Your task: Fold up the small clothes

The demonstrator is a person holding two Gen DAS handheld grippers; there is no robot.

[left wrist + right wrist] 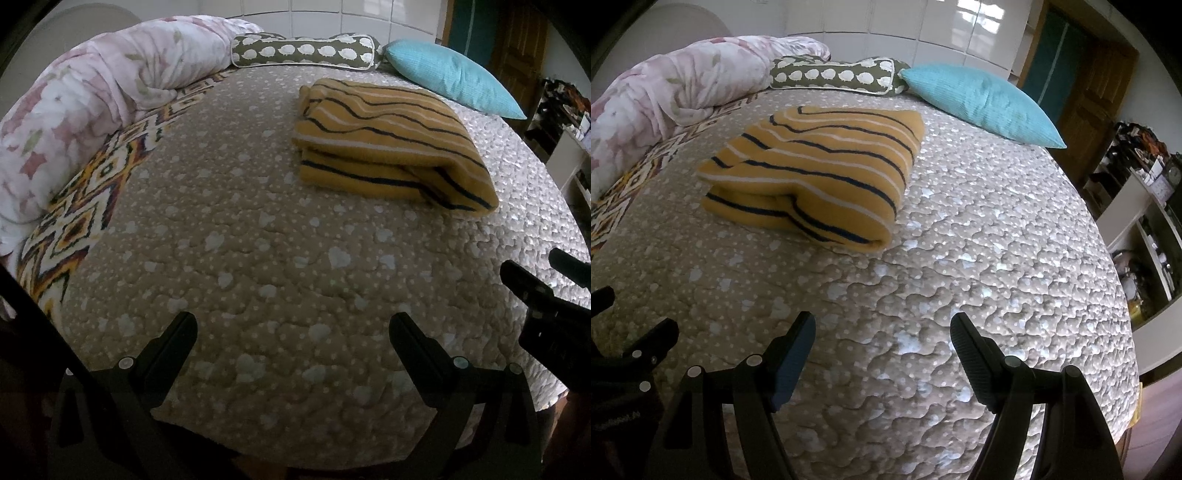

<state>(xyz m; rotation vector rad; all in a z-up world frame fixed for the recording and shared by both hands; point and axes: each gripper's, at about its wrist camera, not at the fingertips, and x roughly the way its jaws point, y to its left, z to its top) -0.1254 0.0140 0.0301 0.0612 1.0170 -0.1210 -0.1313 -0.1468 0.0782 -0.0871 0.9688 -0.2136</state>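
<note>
mustard-yellow knitted garment with dark navy and white stripes [816,173] lies folded into a thick, roughly rectangular bundle on the beige quilted bedspread dotted with pale hearts [979,258], its layers stacked and one rounded fold edge facing the cameras; judged from that shape, the folding of this piece looks done or nearly done, and it sits toward the middle of the bed, probably so that it rests flat with open quilt all around it

both tools hang over the near part of the bed, tilted down at the quilt. the black two-finger right gripper [882,354] has its jaws spread wide with only bare bedspread between them; nothing is pinched. the black two-finger left gripper [293,354] is likewise spread apart and empty

from the right wrist view the striped garment lies well ahead of the right gripper and off to the left of its line, apart from both fingers. from the left wrist view the same garment [391,144] lies ahead and to the right, again well apart. so it rests roughly between the two lines of reach, touched by neither

beyond it, against the wall, sit a turquoise ribbed cushion [982,103], an olive bolster printed with white shapes [834,75] and a rumpled pink floral duvet [85,99], all clear of the folding area
</note>
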